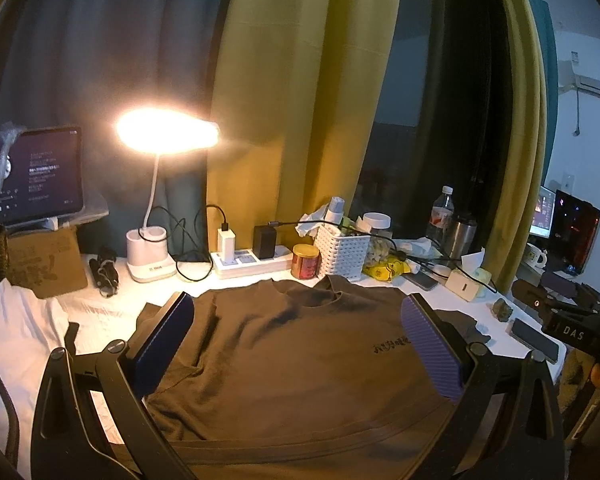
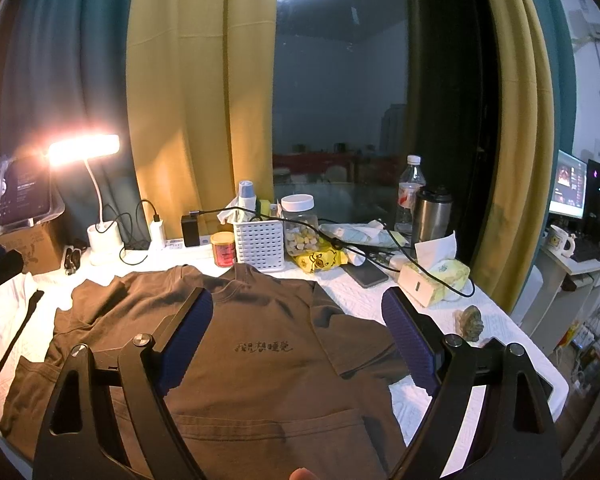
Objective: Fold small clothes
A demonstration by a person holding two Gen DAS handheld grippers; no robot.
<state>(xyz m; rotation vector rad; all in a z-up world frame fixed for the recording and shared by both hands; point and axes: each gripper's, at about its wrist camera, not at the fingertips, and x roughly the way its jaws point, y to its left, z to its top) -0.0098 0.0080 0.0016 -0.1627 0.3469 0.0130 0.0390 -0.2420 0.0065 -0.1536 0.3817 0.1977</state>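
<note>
In the left wrist view, the left gripper (image 1: 296, 340) is seen with its jaws spread wide and nothing held between them; the blue-padded fingers (image 1: 432, 344) are positioned above the brown T-shirt (image 1: 284, 364). The T-shirt is laid front up on the white-covered table (image 1: 96, 308), with its neckline directed toward the far edge and dark printed characters visible on the chest. Behind the garment, a lit desk lamp (image 1: 156, 208), a power strip (image 1: 252, 262), a red tin (image 1: 305, 267) and a white perforated basket (image 1: 342, 250) are arranged along the table's far side, in front of the yellow curtain (image 1: 300, 92). A tablet (image 1: 32, 176) is propped on a cardboard box at the left. In the right wrist view, the right gripper (image 2: 298, 340) is likewise seen released, with its jaws wide apart over the chest print of the T-shirt and no fabric gripped. One sleeve is spread toward the right, near a tissue pack (image 2: 444, 276). A fingertip is visible at the bottom edge of this view.
</note>
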